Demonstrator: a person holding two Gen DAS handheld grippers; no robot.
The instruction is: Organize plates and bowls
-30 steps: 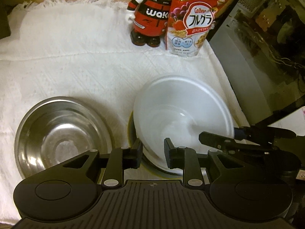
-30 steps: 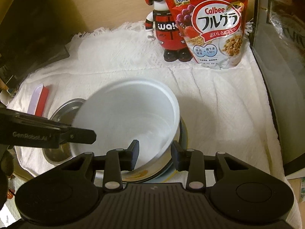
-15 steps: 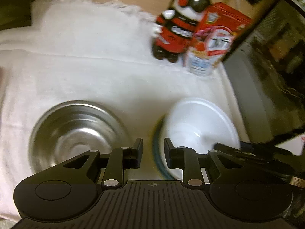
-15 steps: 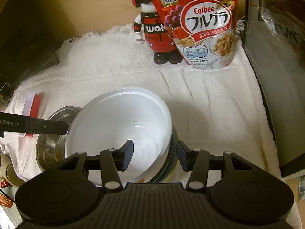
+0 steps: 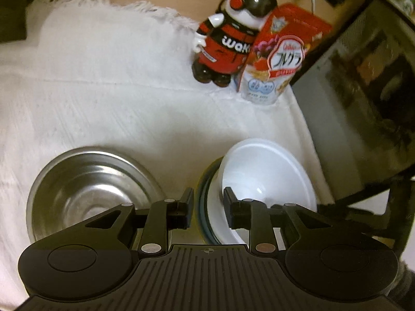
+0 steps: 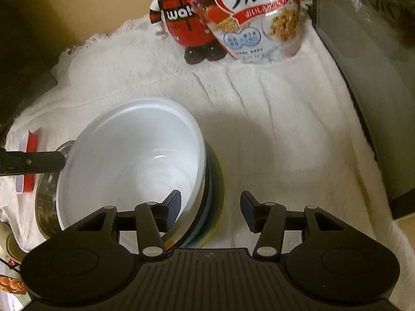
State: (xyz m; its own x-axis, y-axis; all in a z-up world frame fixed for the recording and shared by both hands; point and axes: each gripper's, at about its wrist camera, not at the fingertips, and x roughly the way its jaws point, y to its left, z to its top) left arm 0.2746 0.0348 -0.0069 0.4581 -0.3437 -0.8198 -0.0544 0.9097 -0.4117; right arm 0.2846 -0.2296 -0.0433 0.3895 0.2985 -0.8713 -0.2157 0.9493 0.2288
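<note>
White bowl [image 6: 135, 160] sits stacked on plates [image 6: 214, 181]; right gripper [image 6: 210, 210] straddles its rim, spread, not pinching. Next: steel bowl [image 5: 88, 189].

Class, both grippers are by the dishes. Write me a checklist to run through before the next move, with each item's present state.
1. White bowl resting on the plates: ok.
2. Right gripper let go of the bowl: ok, fingers apart, one inside the rim, one outside, neither pressing.
3. Left gripper free: ok, it holds nothing.
4. Steel bowl stacked: not ok, it stands alone on the cloth beside the stack.
5. White bowl sitting level: cannot tell.
</note>
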